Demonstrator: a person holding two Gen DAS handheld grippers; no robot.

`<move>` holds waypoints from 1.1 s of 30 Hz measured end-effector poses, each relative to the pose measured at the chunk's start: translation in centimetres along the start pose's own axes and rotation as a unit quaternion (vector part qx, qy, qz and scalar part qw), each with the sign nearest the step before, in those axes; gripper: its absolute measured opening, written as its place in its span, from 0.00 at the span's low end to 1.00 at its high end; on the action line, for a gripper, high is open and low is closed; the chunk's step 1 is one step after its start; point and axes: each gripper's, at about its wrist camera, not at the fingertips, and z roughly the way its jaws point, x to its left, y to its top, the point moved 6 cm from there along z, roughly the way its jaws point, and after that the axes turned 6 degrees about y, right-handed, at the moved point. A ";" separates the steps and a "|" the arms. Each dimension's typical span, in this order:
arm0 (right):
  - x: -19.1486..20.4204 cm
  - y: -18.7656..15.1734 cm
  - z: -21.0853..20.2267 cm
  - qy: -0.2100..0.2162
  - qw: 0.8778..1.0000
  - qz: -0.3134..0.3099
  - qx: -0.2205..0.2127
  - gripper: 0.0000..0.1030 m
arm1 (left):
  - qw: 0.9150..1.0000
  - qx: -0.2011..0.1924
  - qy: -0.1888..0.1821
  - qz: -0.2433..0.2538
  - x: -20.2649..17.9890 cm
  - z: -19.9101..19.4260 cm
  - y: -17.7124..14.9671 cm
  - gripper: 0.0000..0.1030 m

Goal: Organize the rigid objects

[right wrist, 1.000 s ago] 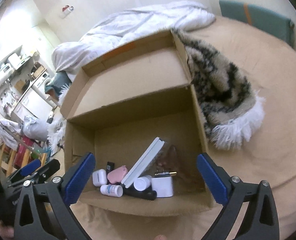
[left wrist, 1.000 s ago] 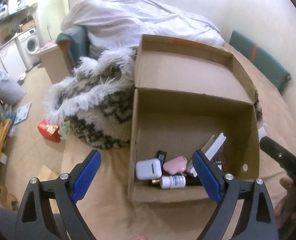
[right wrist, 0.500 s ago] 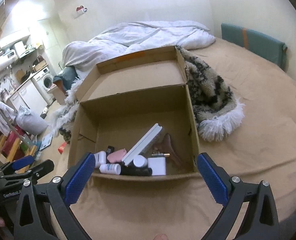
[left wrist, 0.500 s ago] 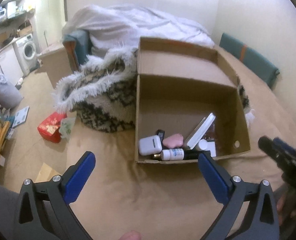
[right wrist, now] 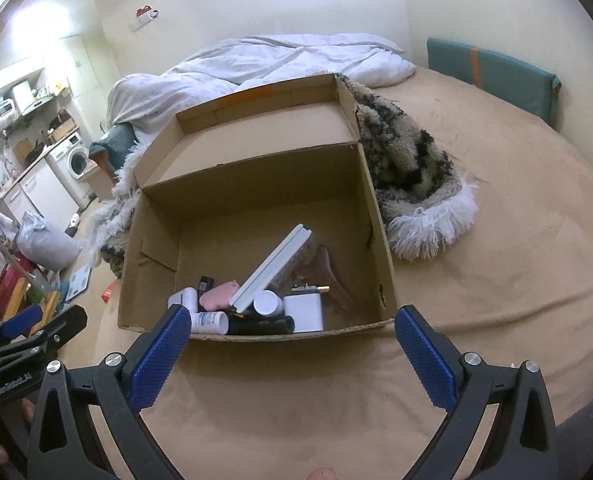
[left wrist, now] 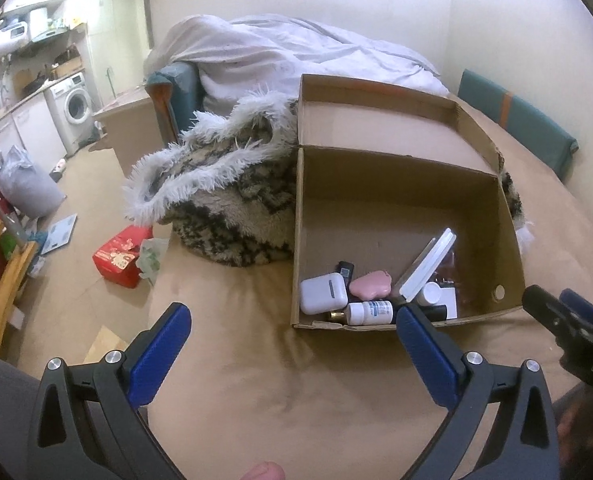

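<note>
We see the cardboard box on the tan bed cover, its small items heaped at the near wall: a white case, a pink case, and a white bottle whose blue label print is unreadable. Our left gripper has just been opening and stands wide, empty; our right gripper likewise gapes empty. Lettering on the grippers' bodies is only partly legible.

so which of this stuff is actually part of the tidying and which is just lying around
Part of the job:
cardboard box
white earbud case
pink case
pill bottle
white charger

Lying about:
shaggy rug
duvet
red packet
</note>
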 end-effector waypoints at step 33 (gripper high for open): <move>-0.1 -0.2 0.3 -0.004 1.000 -0.001 0.003 1.00 | 1.000 0.001 -0.010 0.004 -0.4 -0.4 -0.3 0.99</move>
